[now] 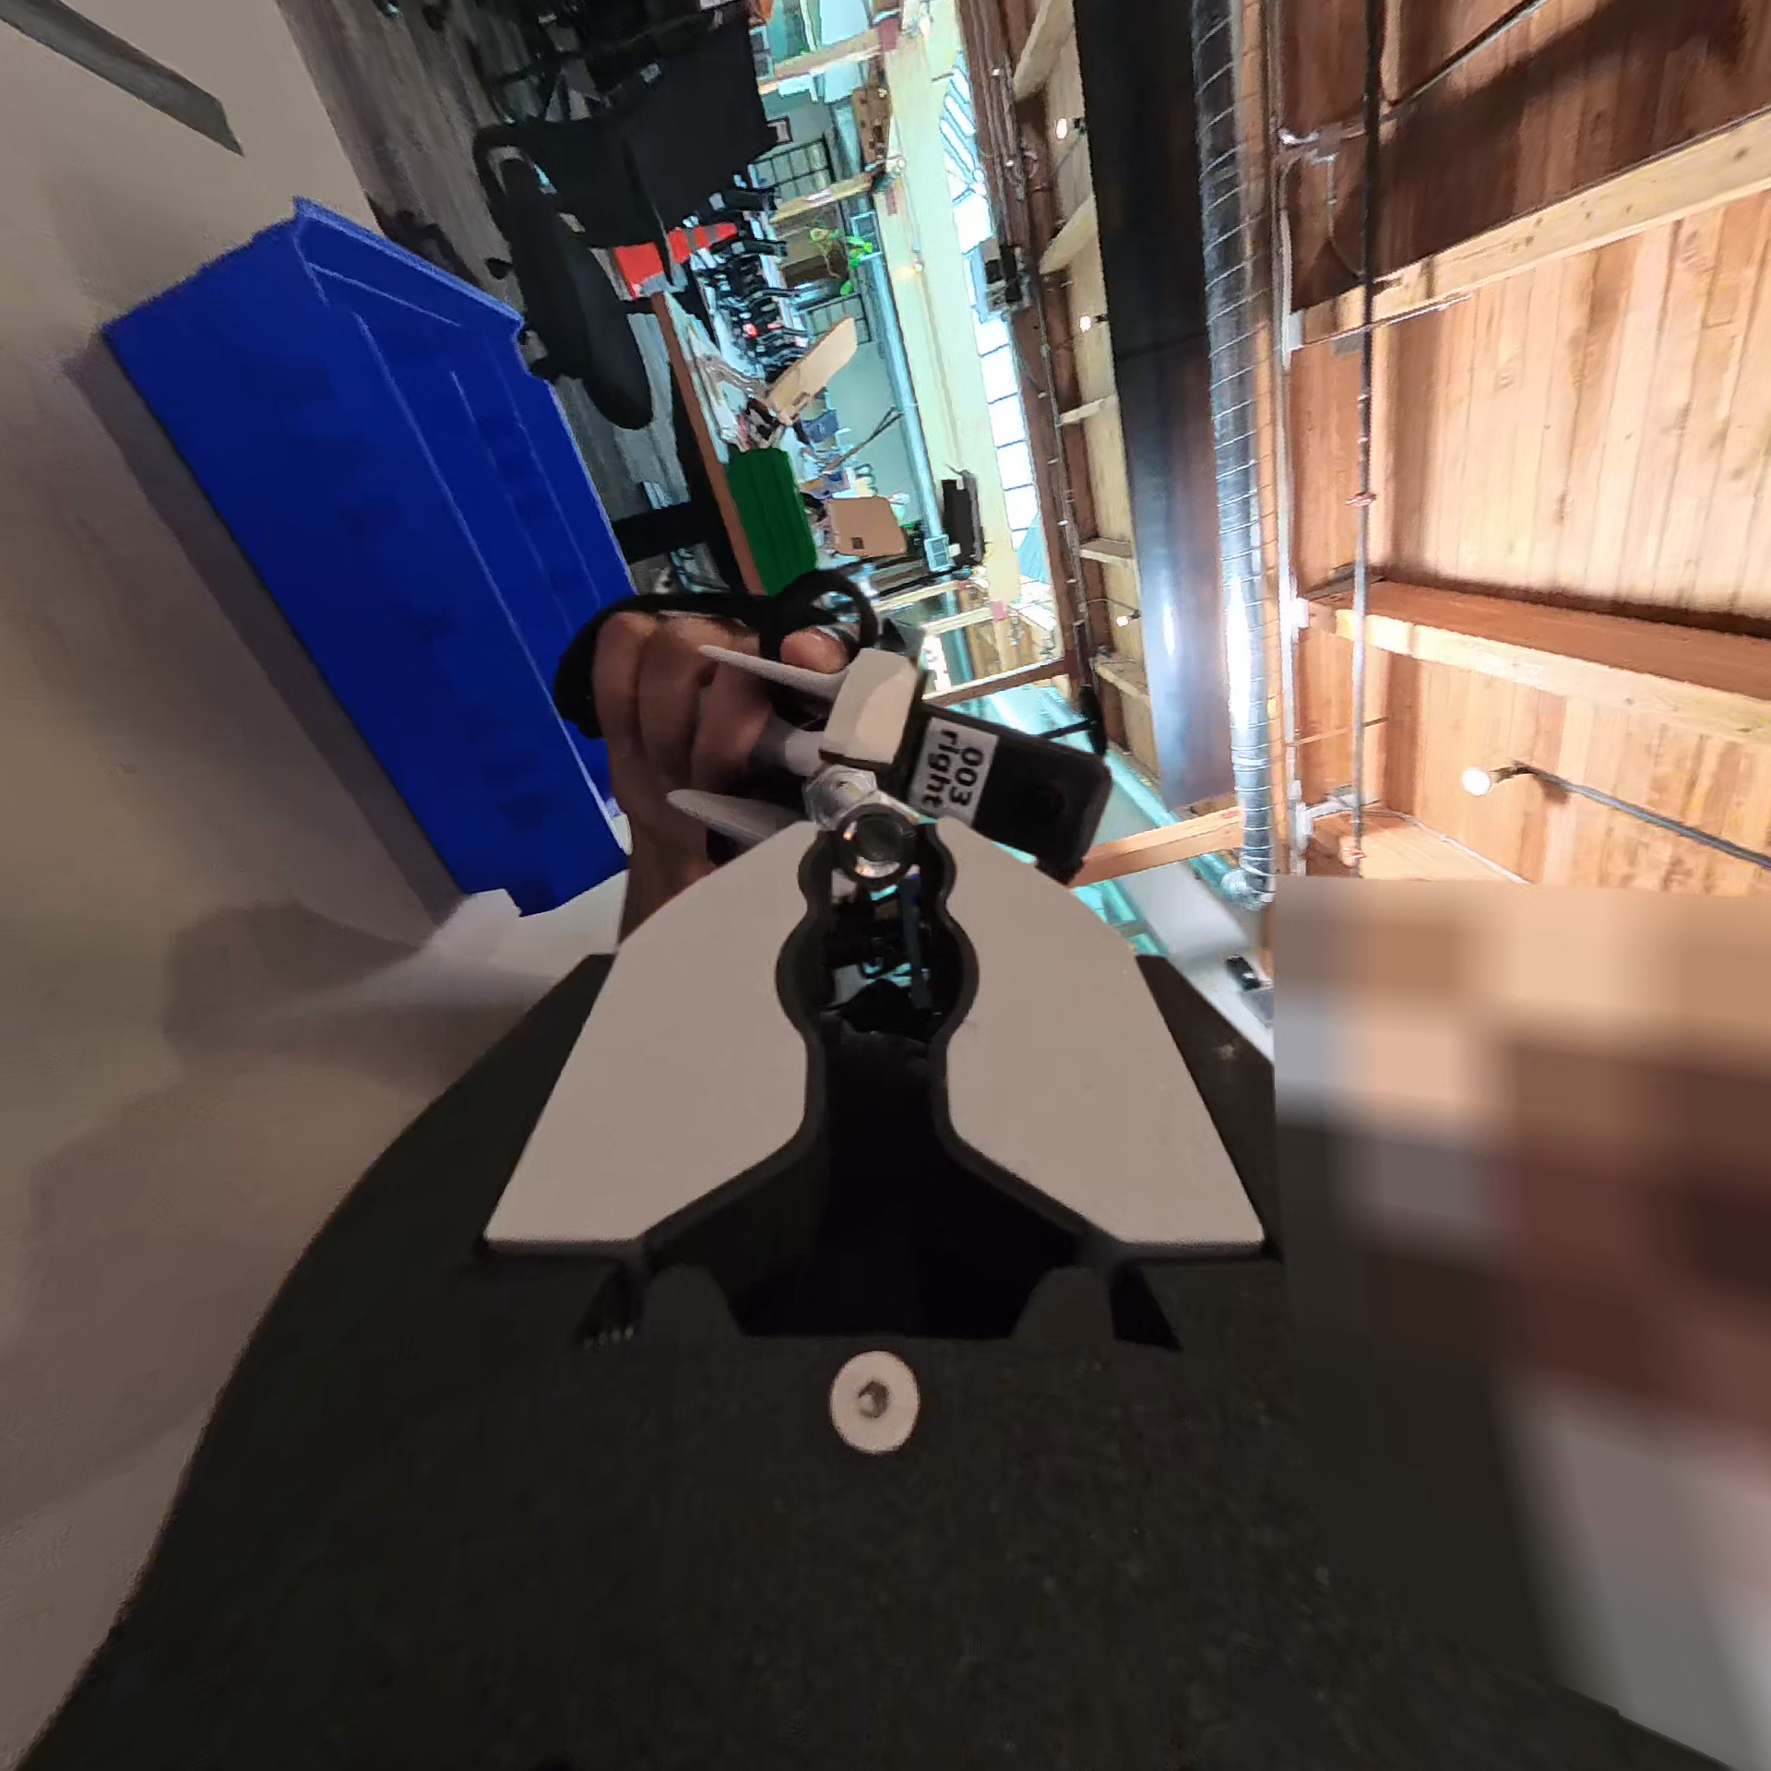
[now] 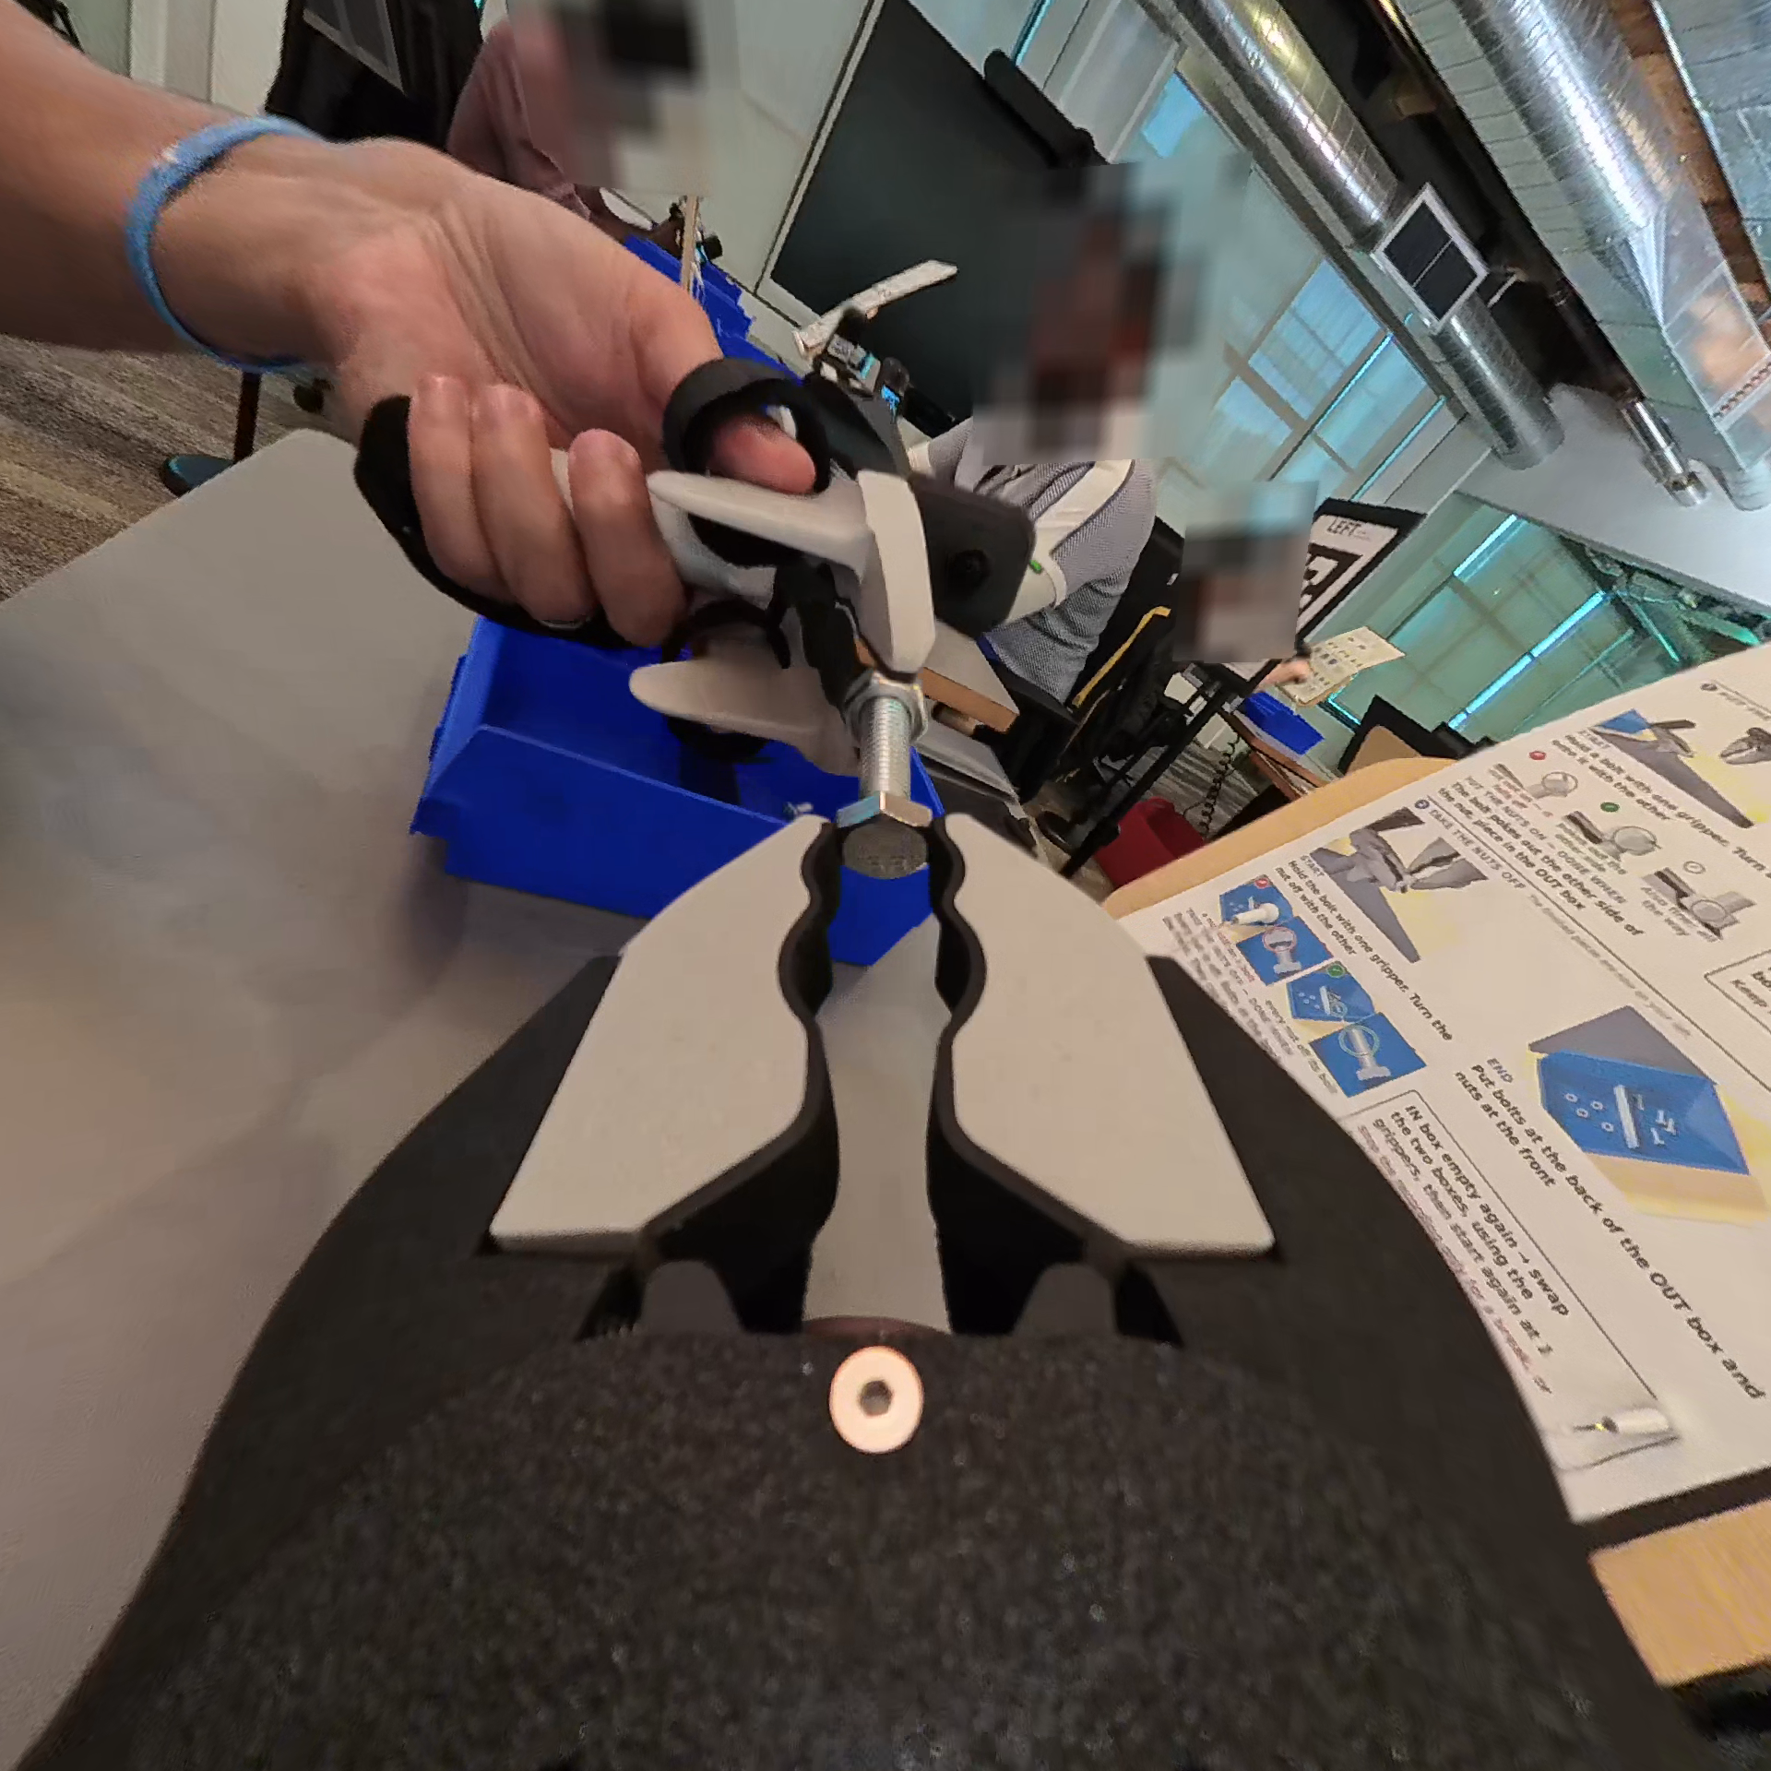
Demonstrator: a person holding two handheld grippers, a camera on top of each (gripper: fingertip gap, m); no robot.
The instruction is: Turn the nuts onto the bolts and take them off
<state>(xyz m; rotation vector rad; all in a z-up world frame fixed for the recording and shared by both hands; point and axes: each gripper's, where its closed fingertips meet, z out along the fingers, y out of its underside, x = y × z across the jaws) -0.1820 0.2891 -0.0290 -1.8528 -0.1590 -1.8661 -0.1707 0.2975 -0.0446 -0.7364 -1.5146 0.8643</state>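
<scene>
Layout of the workspace. The bolt [image 2: 882, 752] stands nearly upright above the table [image 2: 192, 862]. Its head is at the bottom, clamped between the fingertips of the right gripper [image 2: 882, 843]. The nut [image 2: 862, 695] sits at the upper end of the shank, pinched by the left gripper [image 1: 870, 848], which reaches in from the upper left of the right wrist view. A hand [image 2: 460, 316] carries that gripper from behind. A bin [image 2: 575, 815] rests on the table beyond and below the bolt. An instruction sheet [image 2: 1437, 1054] lies on a board to the right of the right gripper, well apart from the bin.
</scene>
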